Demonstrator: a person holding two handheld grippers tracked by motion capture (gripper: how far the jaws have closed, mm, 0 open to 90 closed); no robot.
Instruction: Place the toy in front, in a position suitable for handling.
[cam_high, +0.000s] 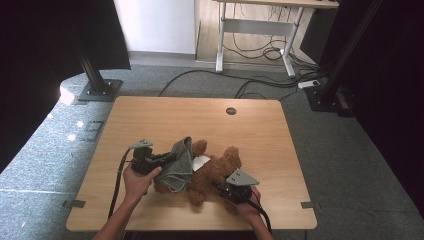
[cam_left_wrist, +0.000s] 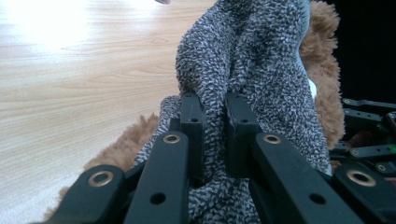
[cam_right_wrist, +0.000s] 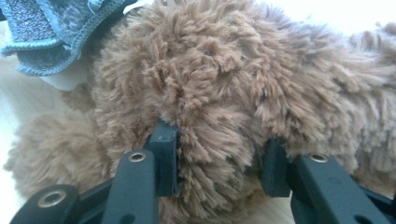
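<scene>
A brown plush teddy bear (cam_high: 217, 170) lies on the wooden table (cam_high: 200, 120), toward its front middle. A grey knitted garment (cam_high: 181, 162) is bunched over the bear's left part. My left gripper (cam_high: 172, 157) is shut on a fold of that grey garment (cam_left_wrist: 243, 70), its two black pads (cam_left_wrist: 192, 122) pinching the knit. My right gripper (cam_high: 220, 189) is shut on a furry limb of the bear (cam_right_wrist: 219, 116), with the fur bulging between the pads (cam_right_wrist: 164, 154). A white patch (cam_high: 201, 162) shows on the bear beside the garment.
A round cable hole (cam_high: 231, 111) sits near the table's far edge. Black stand bases (cam_high: 99, 90) and cables (cam_high: 250, 82) lie on the carpet behind the table. A white desk frame (cam_high: 260, 30) stands farther back.
</scene>
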